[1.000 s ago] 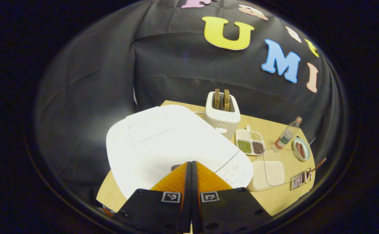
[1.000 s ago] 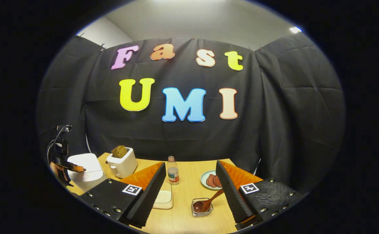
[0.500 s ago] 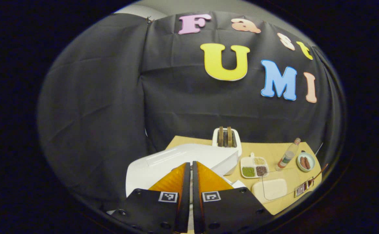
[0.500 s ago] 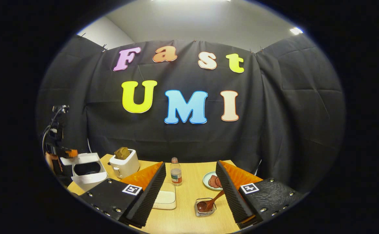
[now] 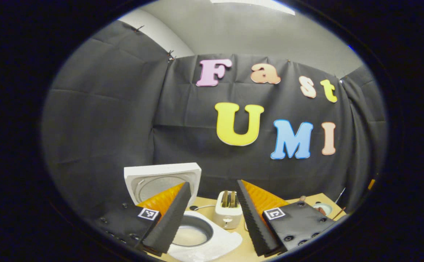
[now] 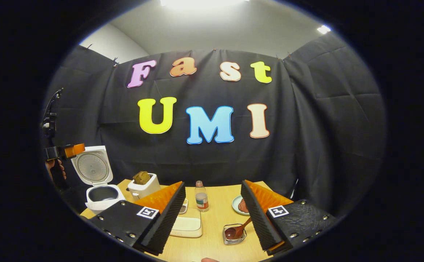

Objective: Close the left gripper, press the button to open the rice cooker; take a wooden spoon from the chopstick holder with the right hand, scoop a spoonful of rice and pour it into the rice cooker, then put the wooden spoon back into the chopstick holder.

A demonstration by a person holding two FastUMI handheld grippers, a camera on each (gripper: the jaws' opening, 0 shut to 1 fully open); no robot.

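Observation:
The white rice cooker point(image 5: 212, 243) stands open, its lid point(image 5: 163, 178) upright and the inner pot showing. My left gripper point(image 5: 212, 182) is open above it, holding nothing. The right gripper view has the cooker point(image 6: 101, 196) at the far left, with the left gripper point(image 6: 64, 151) raised beside the lid in a hand point(image 6: 55, 167). The wooden spoon point(image 6: 238, 229) leans bowl-down in a clear holder point(image 6: 234, 236) on the table. A clear box of white rice point(image 6: 188, 223) lies left of it. My right gripper point(image 6: 212, 182) hangs open and empty above both.
A white toaster point(image 6: 143, 185) with bread stands right of the cooker, also as the toaster point(image 5: 228, 211). A small bottle point(image 6: 201, 198) and a plate of meat slices point(image 6: 238, 204) sit at the back of the wooden table point(image 6: 212, 214). Black cloth walls enclose the booth.
The left gripper has lifted off the cooker's front and gone from shut to open. The lid has swung from closed to fully upright. The right gripper has barely shifted.

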